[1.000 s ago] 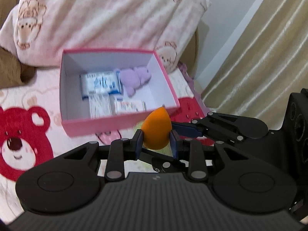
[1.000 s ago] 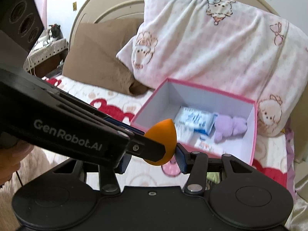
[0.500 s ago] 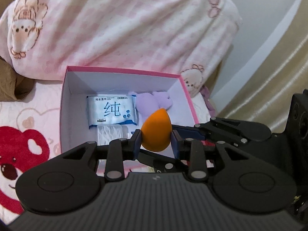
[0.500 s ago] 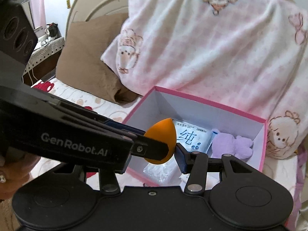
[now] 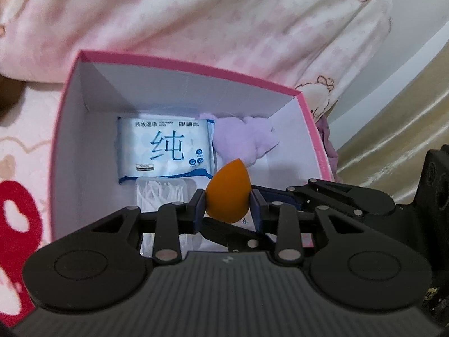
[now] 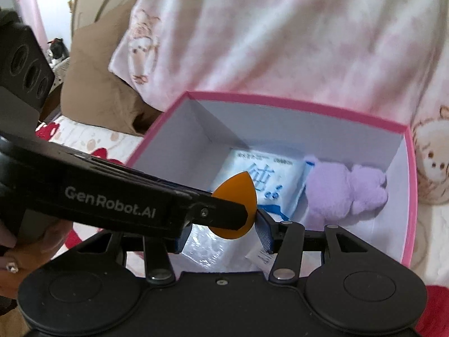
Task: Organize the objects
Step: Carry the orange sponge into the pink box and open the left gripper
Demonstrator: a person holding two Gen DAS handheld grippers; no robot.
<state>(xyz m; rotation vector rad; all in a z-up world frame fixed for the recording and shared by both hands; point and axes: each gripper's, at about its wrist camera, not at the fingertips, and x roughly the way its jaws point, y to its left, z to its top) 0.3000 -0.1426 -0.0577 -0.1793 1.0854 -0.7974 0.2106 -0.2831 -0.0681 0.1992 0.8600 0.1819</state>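
A pink-and-white pillow (image 5: 224, 22) filled the background beyond your two grippers, with a brown cushion (image 6: 98, 84) to the left of your right one. Ahead of and below both tools sat the pink box (image 5: 182, 66), open-topped with white inner walls. Inside it, past your fingertips, lay a blue-and-white wipes pack (image 5: 164, 148), a lilac plush toy (image 5: 241, 140) just to its right against the far wall, and a clear packet of floss picks (image 5: 160, 192) nearer you, just left of your left gripper's tips. Your left gripper (image 5: 228, 203) pinched the orange teardrop sponge (image 5: 228, 192) between its two blue pads, point upward, held over the box's near half. Your right gripper (image 6: 224, 231) reached in from the right at the same sponge, one ridged pad against its side; whether the opposite pad also pressed it, I cannot tell, since your left tool covered it.
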